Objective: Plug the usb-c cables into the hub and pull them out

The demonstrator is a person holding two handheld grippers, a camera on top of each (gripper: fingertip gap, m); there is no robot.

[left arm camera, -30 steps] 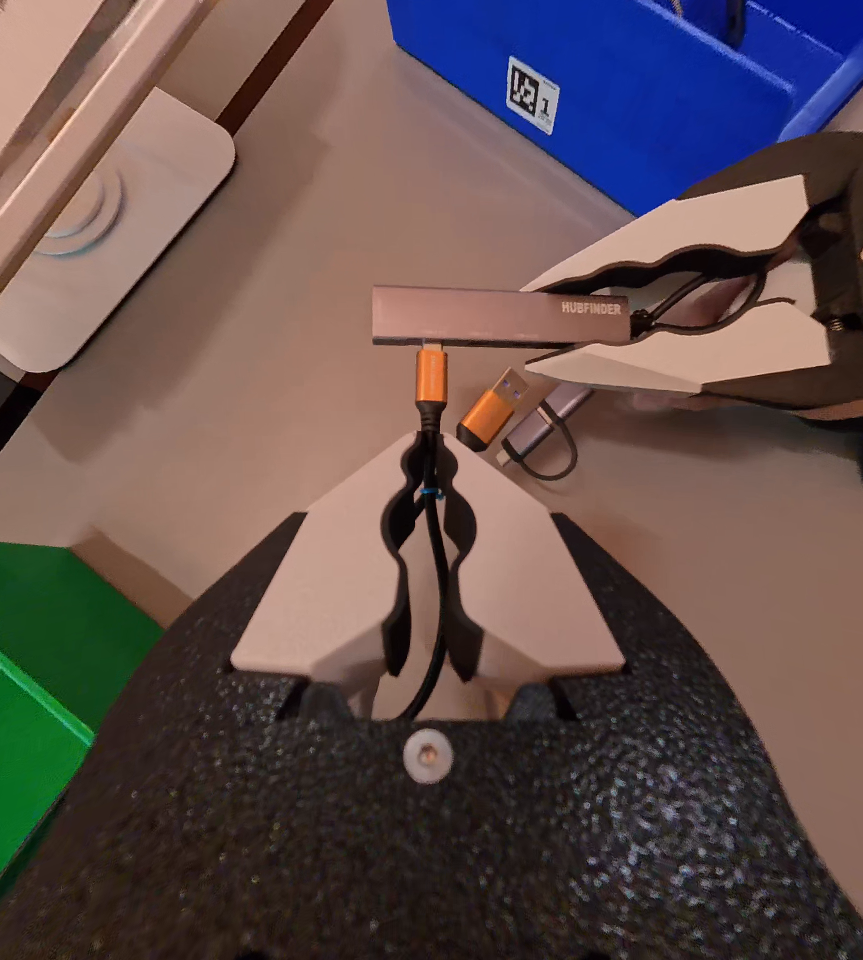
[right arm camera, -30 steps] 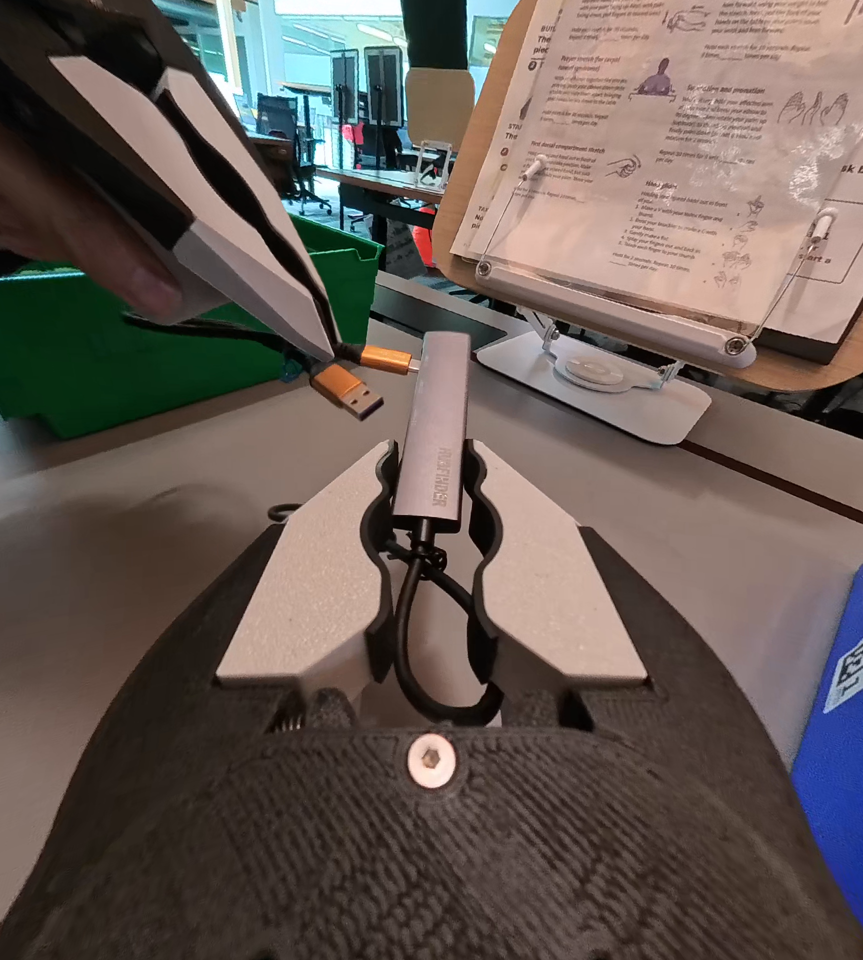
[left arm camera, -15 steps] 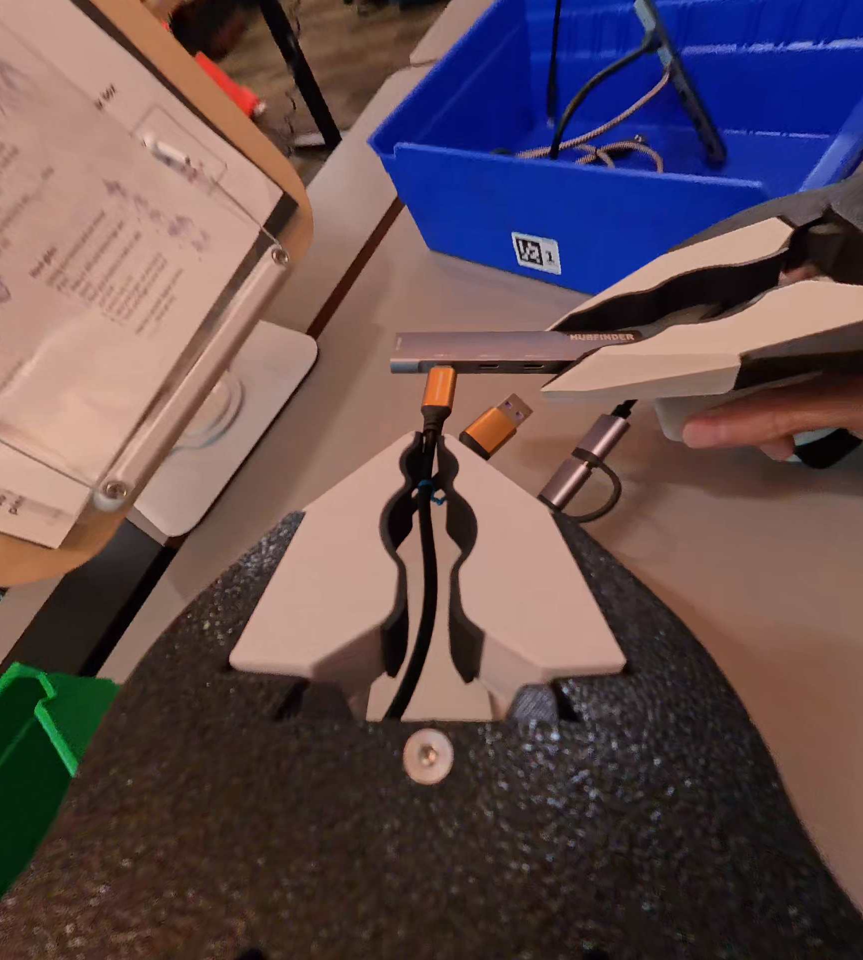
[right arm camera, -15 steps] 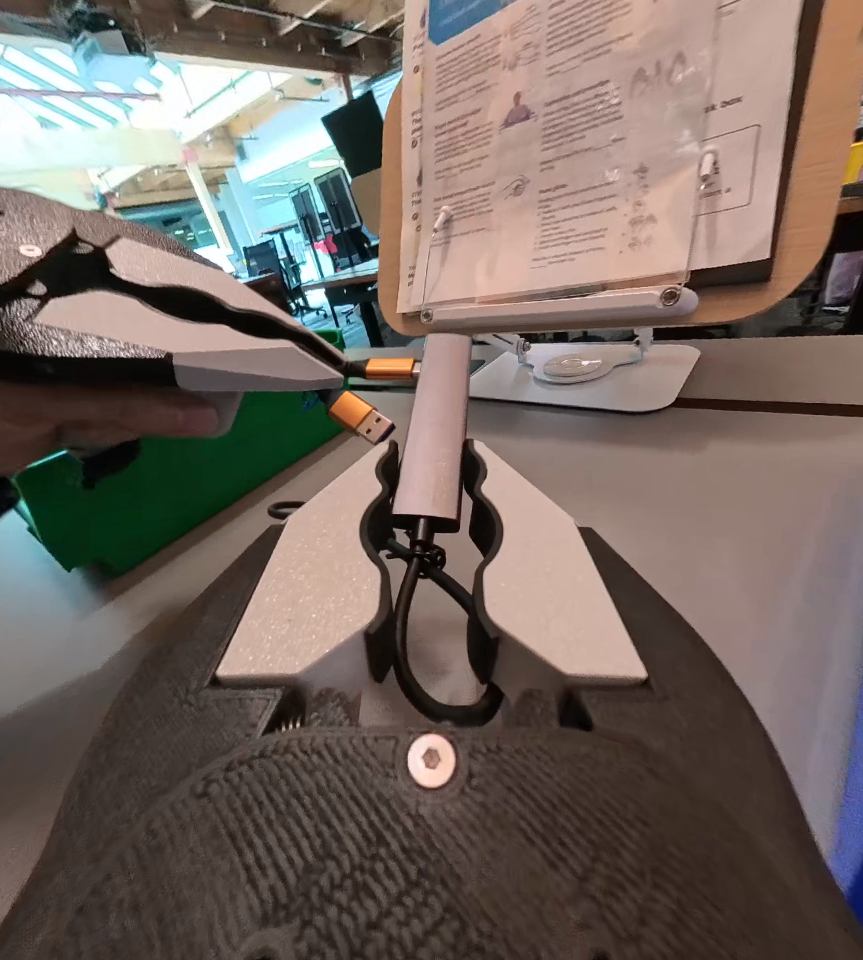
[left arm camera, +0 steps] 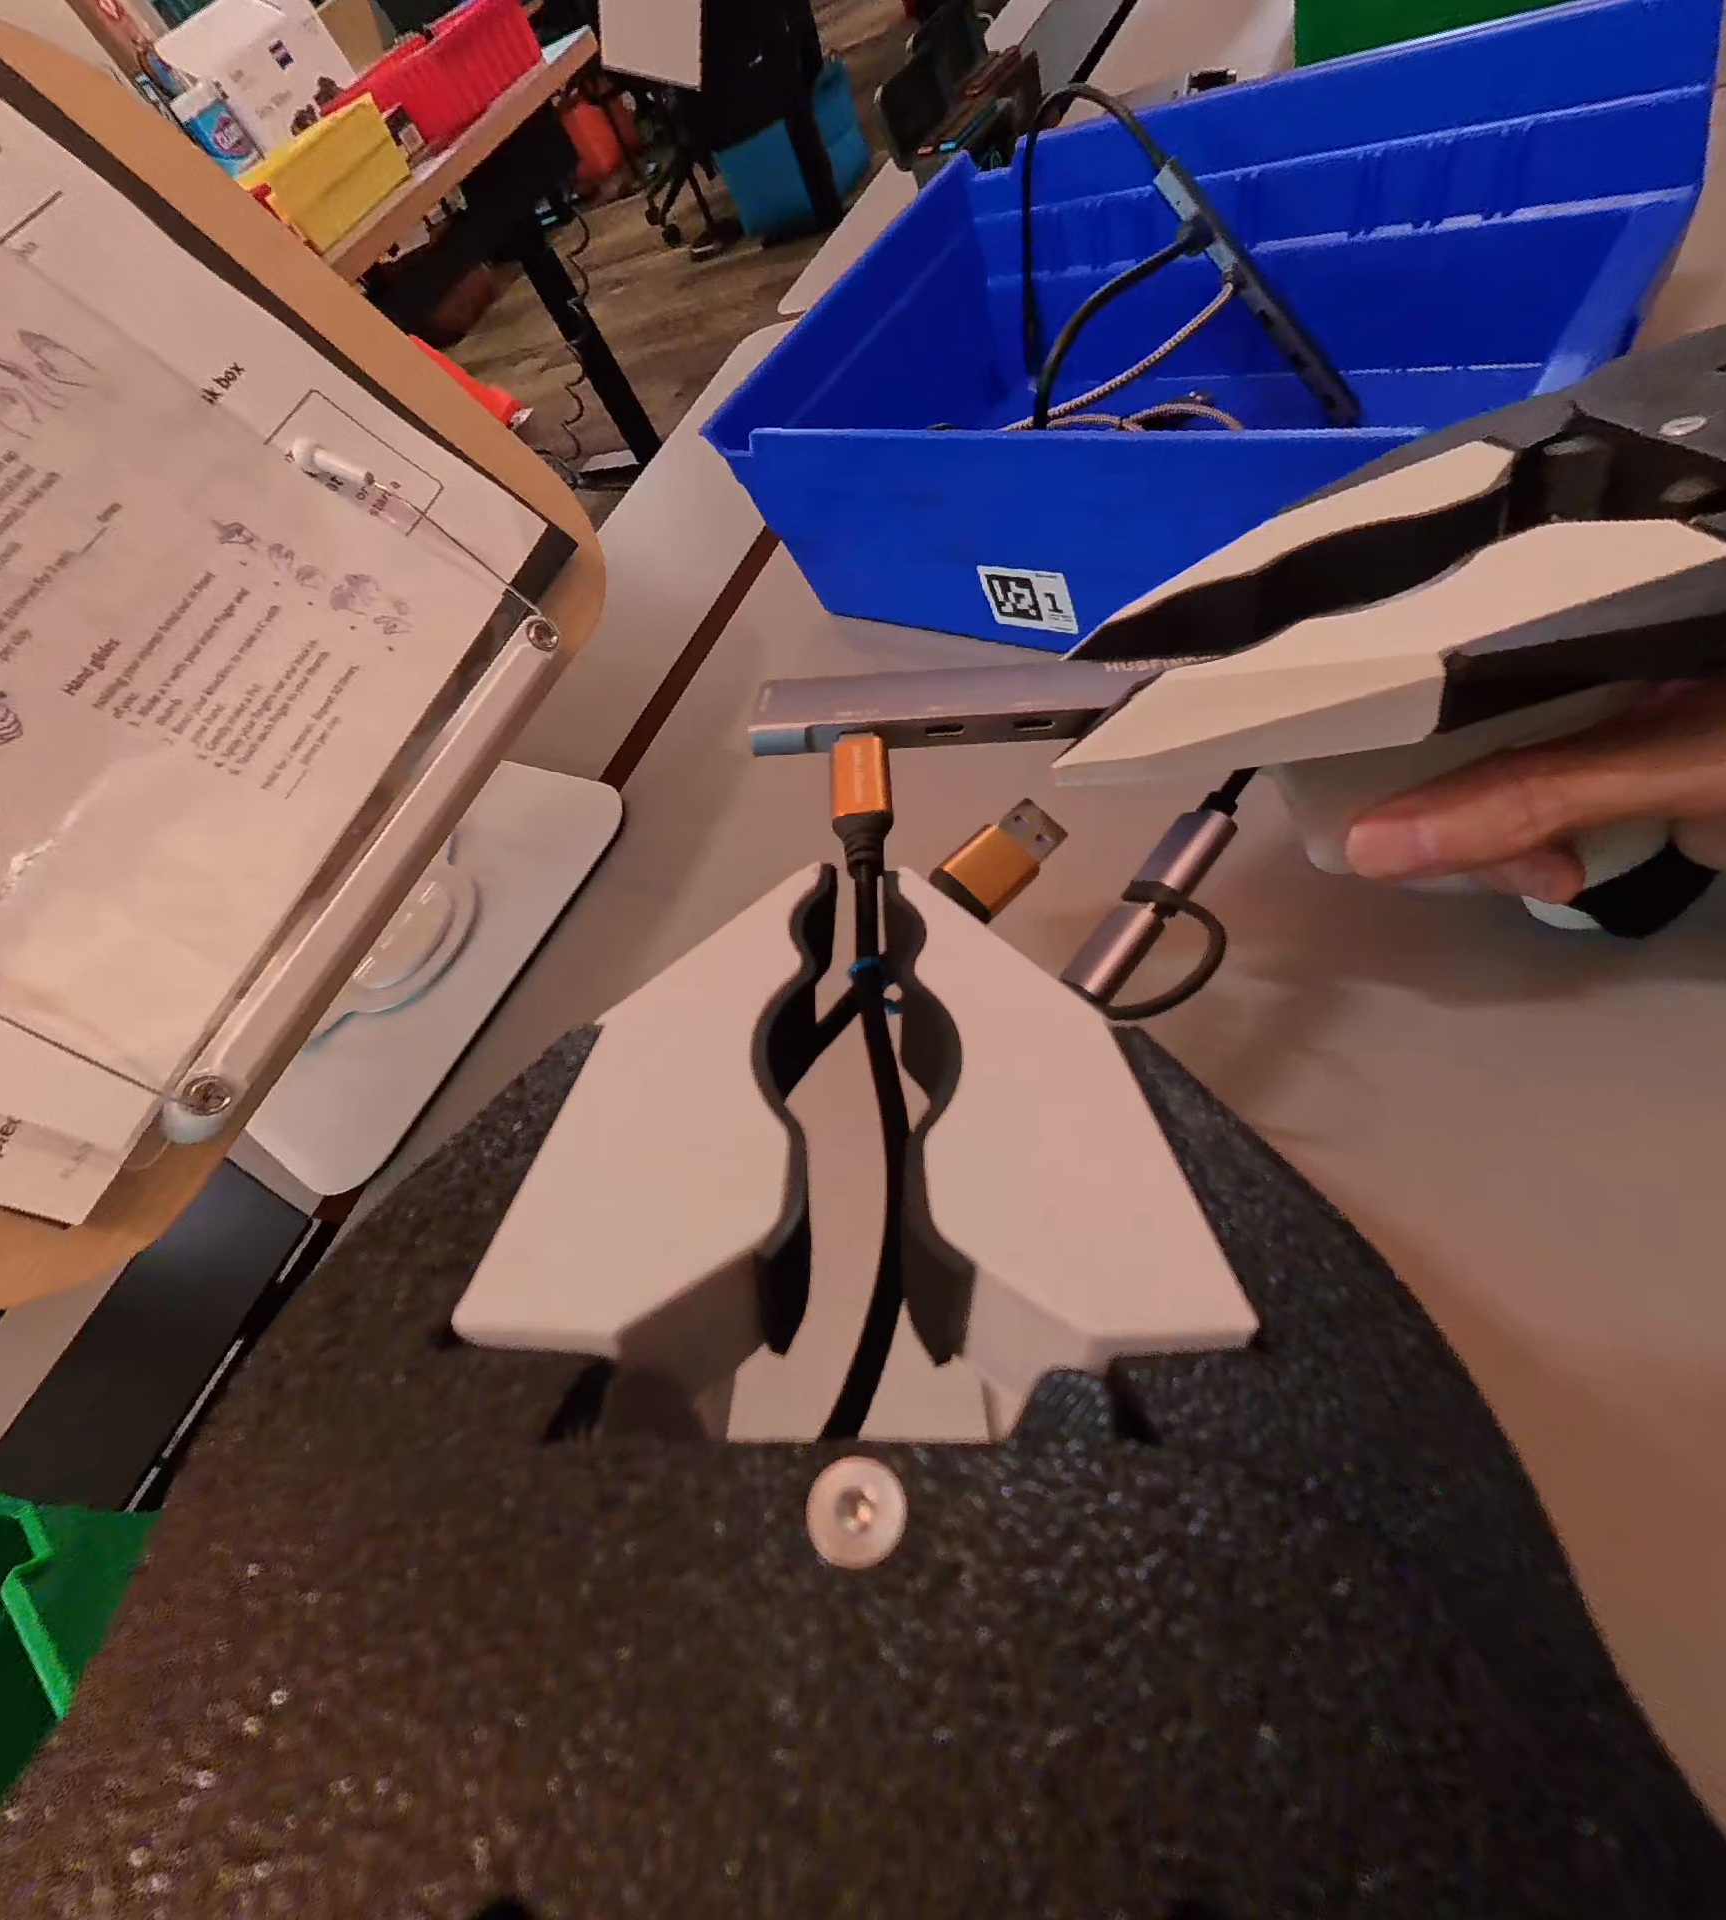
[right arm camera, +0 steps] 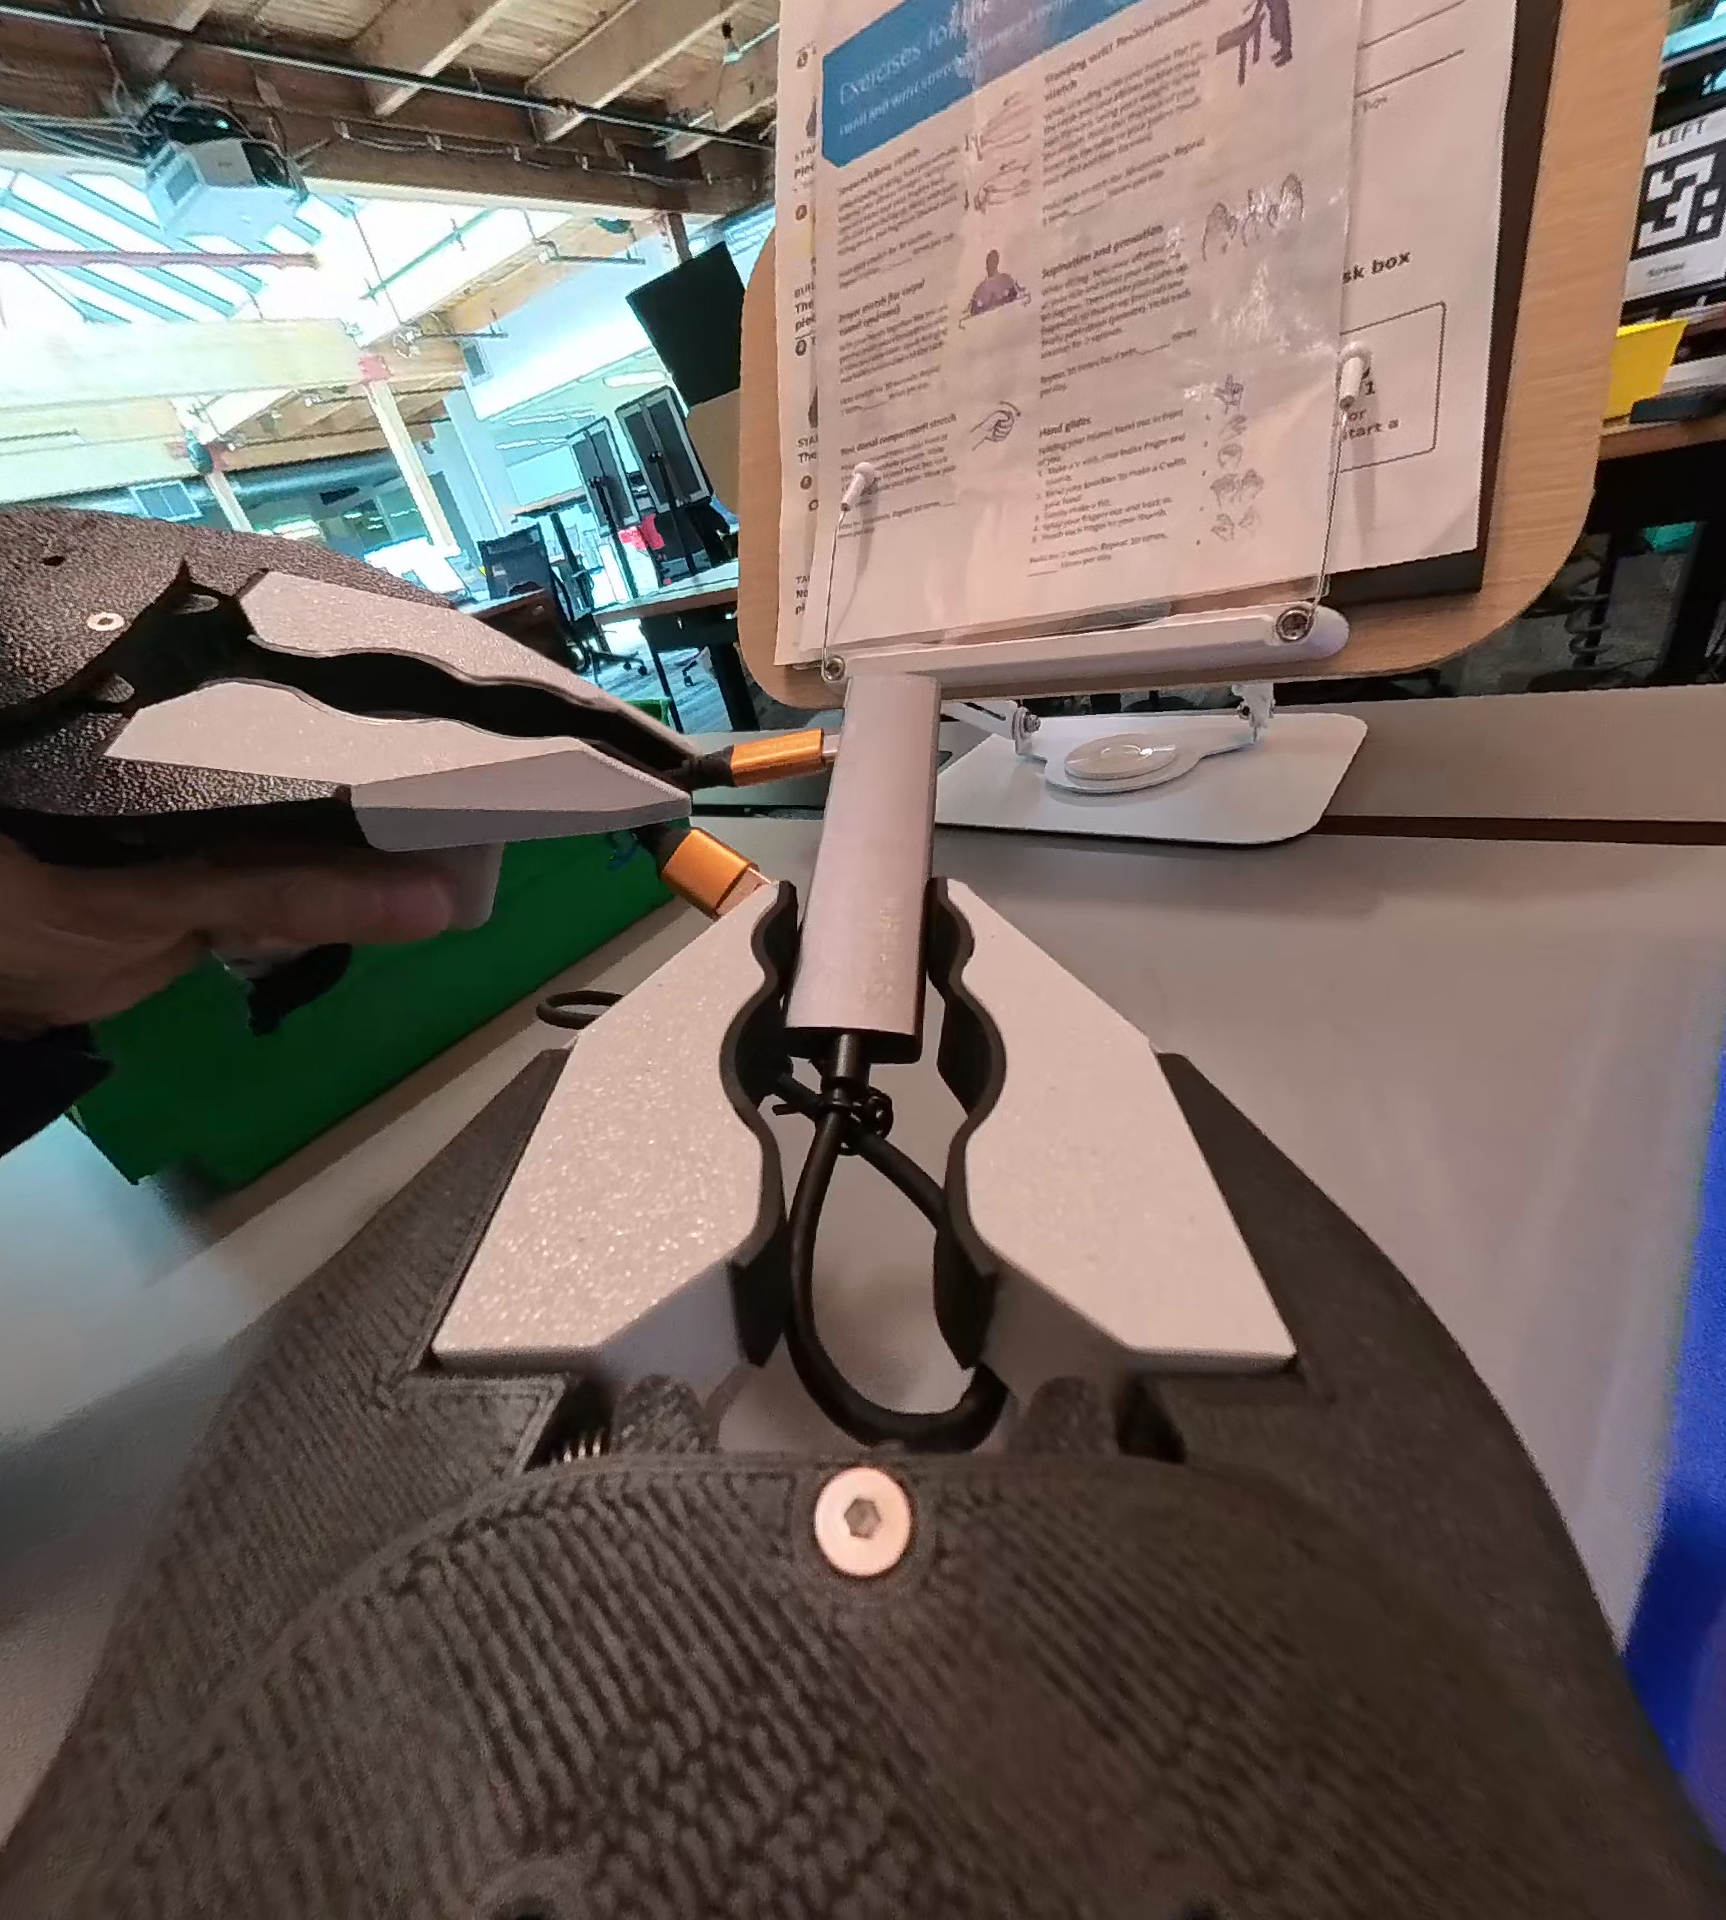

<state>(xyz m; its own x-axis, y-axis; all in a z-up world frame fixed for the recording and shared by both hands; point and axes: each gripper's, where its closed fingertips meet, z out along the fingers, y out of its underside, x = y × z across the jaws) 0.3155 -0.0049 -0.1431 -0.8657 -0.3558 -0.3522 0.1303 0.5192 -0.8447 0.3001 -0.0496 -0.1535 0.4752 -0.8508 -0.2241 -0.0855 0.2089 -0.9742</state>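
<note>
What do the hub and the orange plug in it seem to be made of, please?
The hub looks like brushed or anodised metal, probably aluminium: matte grey with a soft sheen and crisp edges. The orange plug seems to have a satin, metallic-looking sleeve; it could be coated plastic. Its cable looks like black braid or rubber.

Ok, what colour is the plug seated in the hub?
Orange plug, black cable; clearest in the left wrist view.

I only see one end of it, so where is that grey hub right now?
The grey hub is held off the table in the right tongs, with the orange plug in its side, in front of the blue bin.
</note>
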